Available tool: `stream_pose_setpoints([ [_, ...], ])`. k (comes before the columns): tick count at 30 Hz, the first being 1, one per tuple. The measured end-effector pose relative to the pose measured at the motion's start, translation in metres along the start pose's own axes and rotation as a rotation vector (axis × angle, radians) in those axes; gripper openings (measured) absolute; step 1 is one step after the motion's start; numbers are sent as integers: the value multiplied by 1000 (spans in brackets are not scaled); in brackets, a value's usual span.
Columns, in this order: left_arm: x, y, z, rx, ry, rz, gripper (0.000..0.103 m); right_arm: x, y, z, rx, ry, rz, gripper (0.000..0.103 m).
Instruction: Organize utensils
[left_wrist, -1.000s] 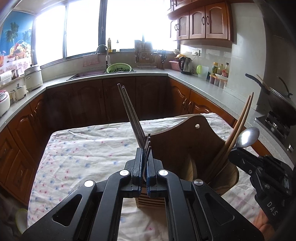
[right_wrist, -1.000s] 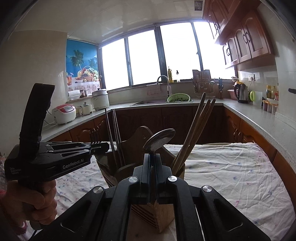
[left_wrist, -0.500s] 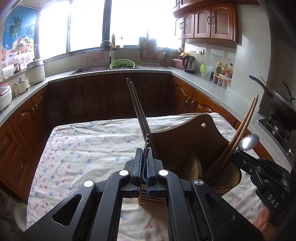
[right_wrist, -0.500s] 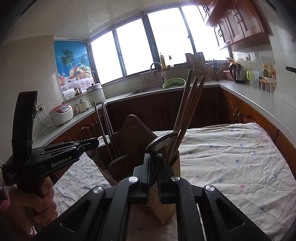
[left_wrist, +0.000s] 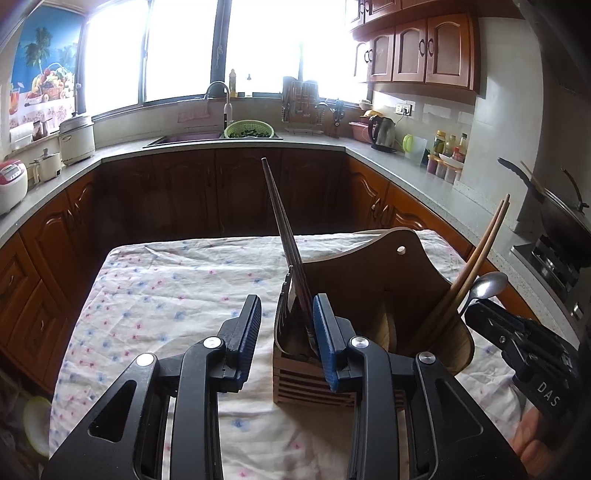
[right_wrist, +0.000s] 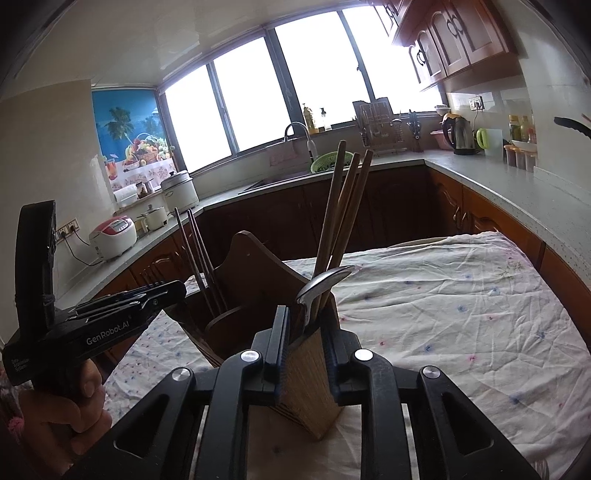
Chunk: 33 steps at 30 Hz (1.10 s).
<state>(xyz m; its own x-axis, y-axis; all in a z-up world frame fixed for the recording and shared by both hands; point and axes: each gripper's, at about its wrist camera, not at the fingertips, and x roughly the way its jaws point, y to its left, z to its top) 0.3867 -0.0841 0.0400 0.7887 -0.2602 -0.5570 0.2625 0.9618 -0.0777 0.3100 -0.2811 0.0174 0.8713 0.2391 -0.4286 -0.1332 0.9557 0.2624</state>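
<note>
While both black two-finger grippers sit low over the table, their blue-lined jaws have just been opening. The left gripper (left_wrist: 287, 325) now stands parted at the near left compartment of the brown wooden utensil holder (left_wrist: 369, 280); a metal fork (left_wrist: 286, 295) and a pair of dark metal chopsticks (left_wrist: 282, 236) rise between its fingers, and the left pad is clear of them. The chopsticks run close against the right pad, though I cannot tell if they touch it. The right gripper (right_wrist: 308, 339) is parted too, around the corner of the holder's slatted pale front, with the stainless steel spoon (right_wrist: 323, 284) standing in that right compartment, bowl up, its handle between the pads and apparently free of them. Beside the spoon lean three light wooden chopsticks (right_wrist: 343, 206), tilted toward the window.

The holder stands on a white cloth with small pink and blue flowers (left_wrist: 166, 295) that covers the table. A hand (right_wrist: 79, 402) grips the left tool's handle at the lower left of the right camera's view. Behind runs a grey counter (left_wrist: 406, 166) on dark wood cabinets, with a green colander (left_wrist: 249, 130) by the sink and a steel kettle (left_wrist: 384, 133) in the corner.
</note>
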Motion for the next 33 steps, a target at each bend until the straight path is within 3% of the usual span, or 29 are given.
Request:
stream_pose_setpoints([
  [6, -4, 3, -3, -9, 1, 6, 36, -6, -3, 1, 20, -15, -8, 35],
  [10, -9, 6, -7, -20, -4, 8, 52, -9, -5, 1, 29, -15, -4, 45],
  [14, -16, 14, -12, -38, -12, 14, 67, -12, -4, 0, 26, -19, -9, 69],
  [20, -29, 27, -23, -85, -5, 16, 86, -19, -6, -4, 39, -17, 9, 75],
  [23, -41, 32, -32, -116, -14, -1, 89, -26, -4, -6, 41, -29, 28, 82],
  [33, -79, 39, -52, -172, -31, -19, 91, -50, 6, -15, 40, -46, 51, 86],
])
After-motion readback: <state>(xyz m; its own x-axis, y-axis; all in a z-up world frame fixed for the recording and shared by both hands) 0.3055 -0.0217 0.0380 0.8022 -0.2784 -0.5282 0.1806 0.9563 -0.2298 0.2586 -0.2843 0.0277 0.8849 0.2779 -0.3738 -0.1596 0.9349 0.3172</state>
